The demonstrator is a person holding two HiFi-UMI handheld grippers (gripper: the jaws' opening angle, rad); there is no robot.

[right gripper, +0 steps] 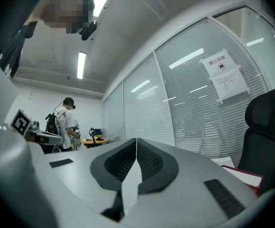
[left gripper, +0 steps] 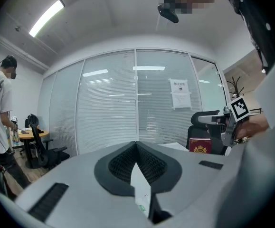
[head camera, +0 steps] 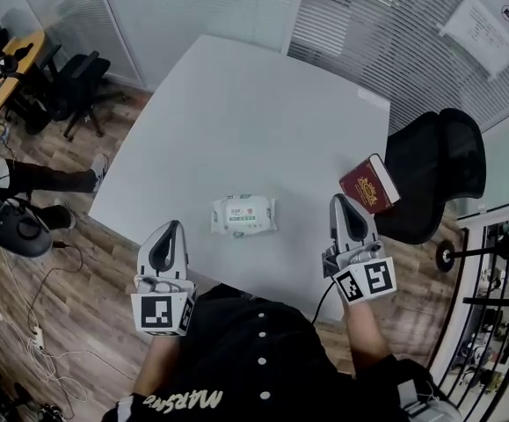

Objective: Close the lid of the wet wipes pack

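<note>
The wet wipes pack [head camera: 243, 215], white with green print, lies flat on the white table [head camera: 236, 121] near its front edge; its lid looks down flat. My left gripper [head camera: 170, 229] hovers at the pack's lower left, jaws together and empty. To the pack's right my right gripper [head camera: 341, 202] is held up, also shut with nothing in it. In the left gripper view the jaws [left gripper: 136, 144] meet at their tips, and a sliver of the pack [left gripper: 142, 204] shows below them. The right gripper [right gripper: 136, 140] points level toward the glass wall.
A dark red book [head camera: 370, 184] lies on the table's right corner beside my right gripper. A black office chair [head camera: 437, 172] stands just beyond it. Another person [right gripper: 66, 122] stands at a far desk. Glass walls with blinds [left gripper: 137, 103] enclose the room.
</note>
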